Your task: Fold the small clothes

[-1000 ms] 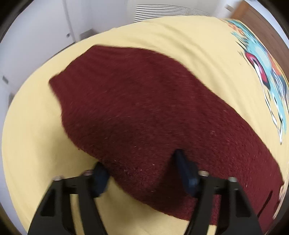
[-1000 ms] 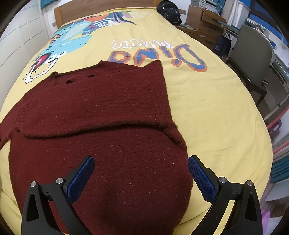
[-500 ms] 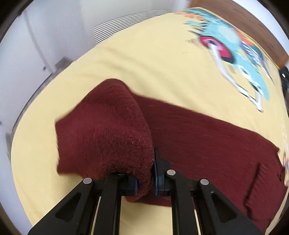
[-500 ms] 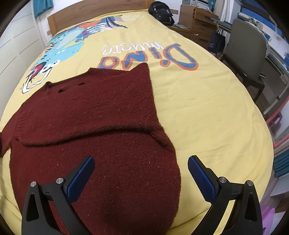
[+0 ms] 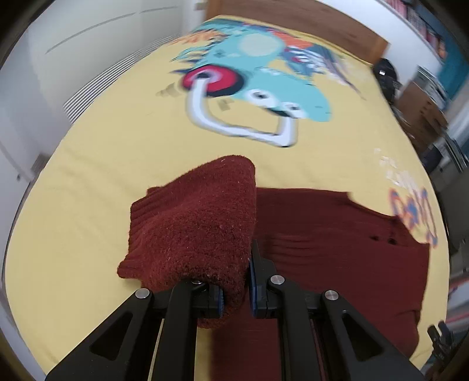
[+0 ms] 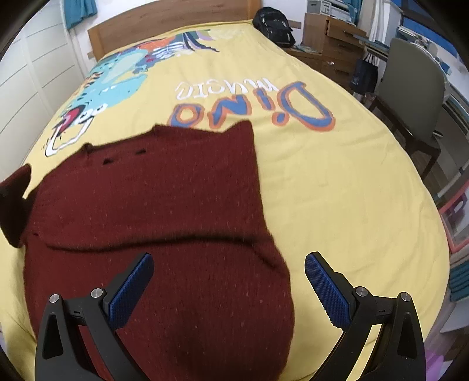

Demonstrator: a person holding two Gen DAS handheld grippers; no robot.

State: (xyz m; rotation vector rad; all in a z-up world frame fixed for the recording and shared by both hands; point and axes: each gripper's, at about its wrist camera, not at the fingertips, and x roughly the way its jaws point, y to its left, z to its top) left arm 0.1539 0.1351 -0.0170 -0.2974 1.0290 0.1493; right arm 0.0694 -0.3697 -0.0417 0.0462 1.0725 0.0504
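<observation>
A dark red knit sweater lies spread on a yellow bedspread. Its right sleeve is folded across the body. My left gripper is shut on the sweater's left sleeve and holds it lifted and bunched above the bed, beside the body of the sweater. The lifted sleeve also shows at the left edge of the right wrist view. My right gripper is open and empty, hovering over the sweater's lower right part.
The bedspread carries a dinosaur print and lettering. A wooden headboard, a black backpack, a chair and wooden drawers stand at the far and right sides. White wardrobe doors stand to the left.
My left gripper closed on the sleeve, lifted it and swung it toward the sweater's body. My right gripper stayed open and drifted slightly over the sweater.
</observation>
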